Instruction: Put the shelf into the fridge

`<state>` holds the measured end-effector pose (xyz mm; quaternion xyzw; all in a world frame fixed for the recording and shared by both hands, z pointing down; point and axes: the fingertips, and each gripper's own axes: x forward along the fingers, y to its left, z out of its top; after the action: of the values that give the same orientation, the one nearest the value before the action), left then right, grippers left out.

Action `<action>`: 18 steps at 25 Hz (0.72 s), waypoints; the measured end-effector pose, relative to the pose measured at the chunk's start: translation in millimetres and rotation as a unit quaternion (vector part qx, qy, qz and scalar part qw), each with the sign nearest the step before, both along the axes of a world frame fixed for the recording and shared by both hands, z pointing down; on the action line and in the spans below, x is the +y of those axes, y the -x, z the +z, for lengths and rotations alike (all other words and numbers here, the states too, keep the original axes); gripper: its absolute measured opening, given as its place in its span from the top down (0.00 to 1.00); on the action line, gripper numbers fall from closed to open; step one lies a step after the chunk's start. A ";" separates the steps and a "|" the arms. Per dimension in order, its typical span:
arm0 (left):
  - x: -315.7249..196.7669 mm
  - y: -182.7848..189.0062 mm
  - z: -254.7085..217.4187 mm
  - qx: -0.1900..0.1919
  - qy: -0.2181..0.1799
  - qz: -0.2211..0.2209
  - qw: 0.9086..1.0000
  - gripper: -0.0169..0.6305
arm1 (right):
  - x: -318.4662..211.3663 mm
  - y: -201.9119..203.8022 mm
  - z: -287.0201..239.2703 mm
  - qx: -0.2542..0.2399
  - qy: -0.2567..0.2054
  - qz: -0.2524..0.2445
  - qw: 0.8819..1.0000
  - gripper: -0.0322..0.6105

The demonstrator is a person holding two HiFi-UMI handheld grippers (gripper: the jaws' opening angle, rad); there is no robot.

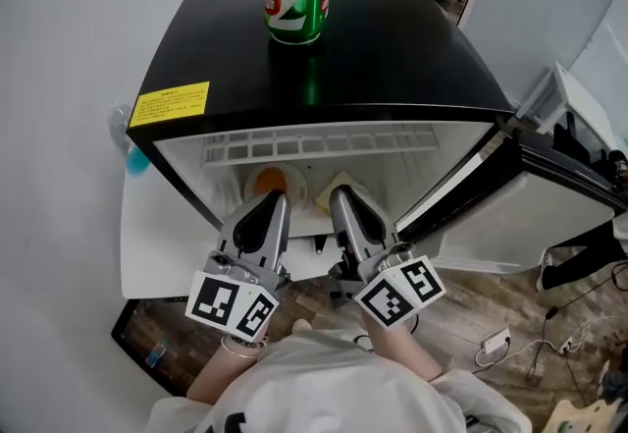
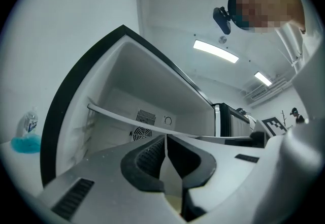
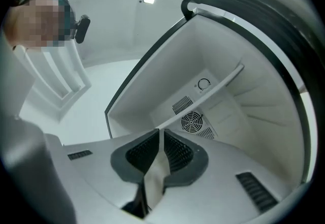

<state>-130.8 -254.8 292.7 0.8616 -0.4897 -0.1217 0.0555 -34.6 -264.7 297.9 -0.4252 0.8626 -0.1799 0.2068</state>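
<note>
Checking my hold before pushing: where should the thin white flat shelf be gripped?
Grip the white shelf by its near edge, from outside the open black fridge: it lies flat, edge-on to the left gripper and right gripper, both shut on it.

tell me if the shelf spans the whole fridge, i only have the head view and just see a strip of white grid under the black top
Observer: In the left gripper view the shelf shows edge-on as a thin white bar that runs up to the left side wall.
Operator: and the other end
Observer: In the right gripper view the same bar reaches the ribbed right side wall.
Operator: anything on the back wall i can't see from up here
Observer: A round fan grille sits on the back wall, below the line of the shelf.
</note>
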 end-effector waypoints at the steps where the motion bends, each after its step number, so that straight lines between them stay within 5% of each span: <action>1: 0.5 -2.4 -2.9 -0.002 -0.001 0.004 1.000 0.94 | 0.8 1.4 -5.0 0.000 -0.007 -0.004 1.000 0.87; 10: 28.1 -31.3 -19.7 -0.014 -0.021 -0.004 1.000 0.94 | 30.5 -17.6 -32.4 0.048 -0.063 -0.004 0.997 0.87; 18: 76.2 -54.8 -31.3 -0.021 -0.029 -0.031 0.999 0.94 | 81.3 -36.5 -36.2 0.031 -0.053 -0.043 0.997 0.87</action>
<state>-75.9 -178.5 261.4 0.8497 -0.5133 -0.1196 0.0161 1.9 -183.4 261.6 -0.3814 0.8946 -0.1295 0.1938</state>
